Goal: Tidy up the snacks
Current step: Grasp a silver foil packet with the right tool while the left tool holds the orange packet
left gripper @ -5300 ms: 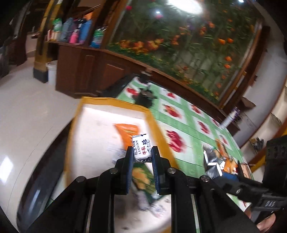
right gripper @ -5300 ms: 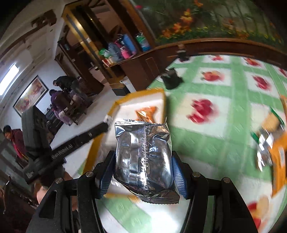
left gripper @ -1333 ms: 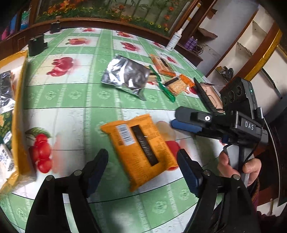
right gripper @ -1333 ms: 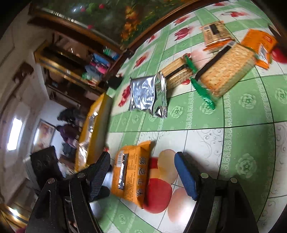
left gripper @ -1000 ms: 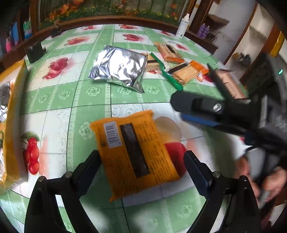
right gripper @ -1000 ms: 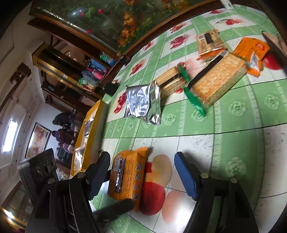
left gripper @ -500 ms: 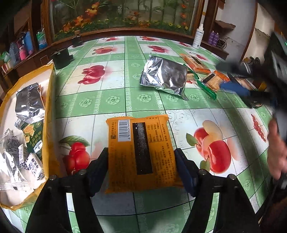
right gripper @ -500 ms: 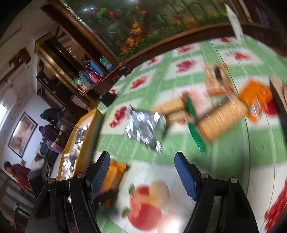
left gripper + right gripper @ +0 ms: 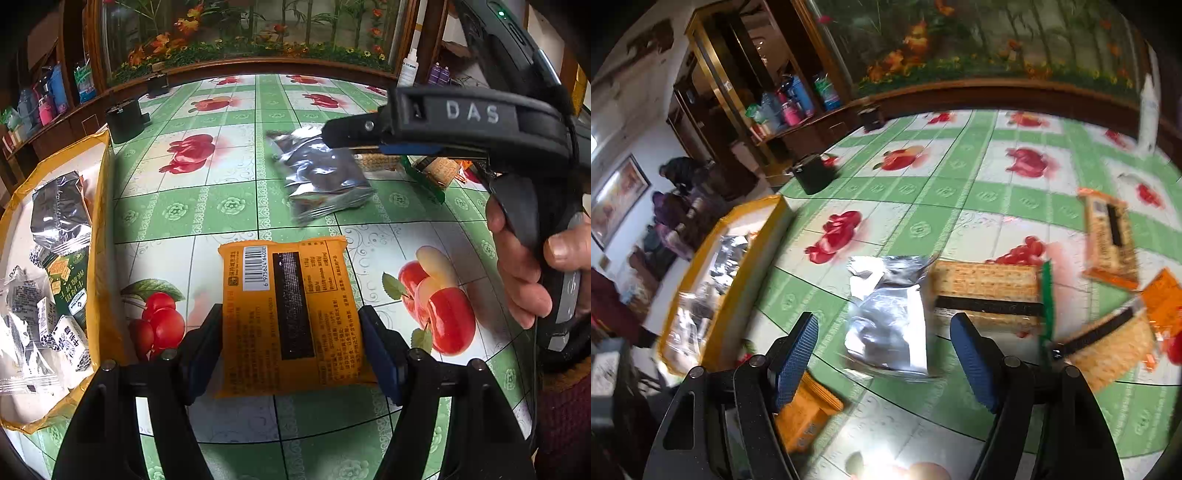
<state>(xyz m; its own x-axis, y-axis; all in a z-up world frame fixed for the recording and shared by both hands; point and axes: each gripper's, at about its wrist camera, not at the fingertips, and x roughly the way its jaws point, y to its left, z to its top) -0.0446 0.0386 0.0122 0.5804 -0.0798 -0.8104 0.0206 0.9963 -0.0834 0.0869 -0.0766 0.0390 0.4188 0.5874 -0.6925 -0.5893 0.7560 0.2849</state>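
My left gripper (image 9: pixel 291 347) has its jaws against both sides of a flat orange snack pack (image 9: pixel 290 314) lying on the fruit-print tablecloth. A yellow tray (image 9: pixel 101 236) at the left holds several snack packets. My right gripper (image 9: pixel 886 354) is open and empty, hovering over a silver foil bag (image 9: pixel 890 325). The foil bag also shows in the left wrist view (image 9: pixel 321 181), under the right gripper's fingers (image 9: pixel 354 131). The orange pack shows at the lower left of the right wrist view (image 9: pixel 805 417).
Cracker packs (image 9: pixel 986 291) and orange packets (image 9: pixel 1108 236) lie right of the foil bag. A black box (image 9: pixel 125 120) stands at the table's far left. A white bottle (image 9: pixel 408 72) stands at the far right. The yellow tray also shows in the right wrist view (image 9: pixel 753 258).
My left gripper has closed in around the orange pack. My right gripper has swung left and down over the silver foil bag, still open.
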